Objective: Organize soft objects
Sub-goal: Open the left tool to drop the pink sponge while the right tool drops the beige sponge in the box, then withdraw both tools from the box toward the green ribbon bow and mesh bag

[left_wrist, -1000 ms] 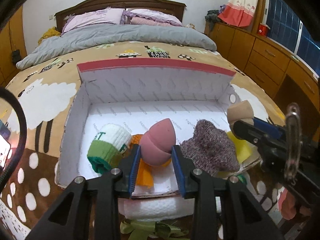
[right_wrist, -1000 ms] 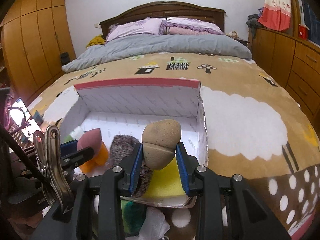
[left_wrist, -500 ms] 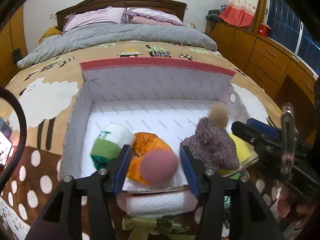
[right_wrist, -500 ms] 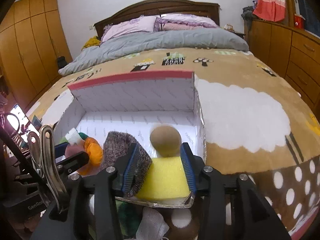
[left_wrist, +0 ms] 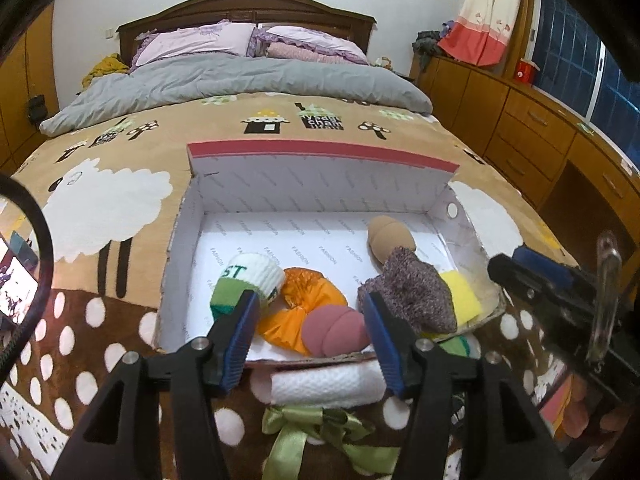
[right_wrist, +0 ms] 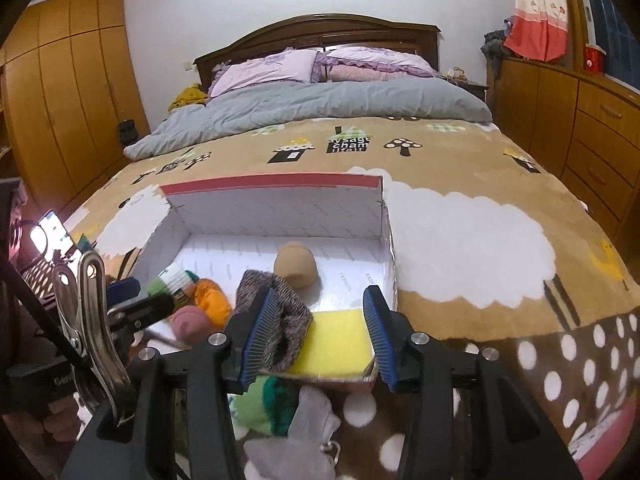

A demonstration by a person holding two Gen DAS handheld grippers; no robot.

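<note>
A bedroom with wooden wardrobes and a bed [right_wrist: 460,160] under a brown sheep-print blanket [right_wrist: 472,240], on which sits a white cardboard box [left_wrist: 320,184] with a red top edge. Inside the box lie a pink sponge [left_wrist: 334,330], an orange cloth [left_wrist: 304,300], a green-and-white rolled sock [left_wrist: 246,280], a speckled knit piece [left_wrist: 412,292], a yellow sponge [right_wrist: 340,336] and a tan sponge [right_wrist: 296,264]. The left tool [left_wrist: 310,332] hangs over the box's near wall, jaws parting and gripping nothing; the pink sponge lies loose between and just beyond them. The right tool [right_wrist: 316,332] is likewise widening and empty over the box's near right corner, the yellow sponge below it and the tan sponge farther in. Outside the near wall wait a white towel roll [left_wrist: 326,386] and a green ribbon [left_wrist: 320,428], nearest the left tool and straight below it, the towel's long axis running along the wall. Only the right view shows a grey sock [right_wrist: 304,428] and a green sock [right_wrist: 268,400] beneath the right tool.
</note>
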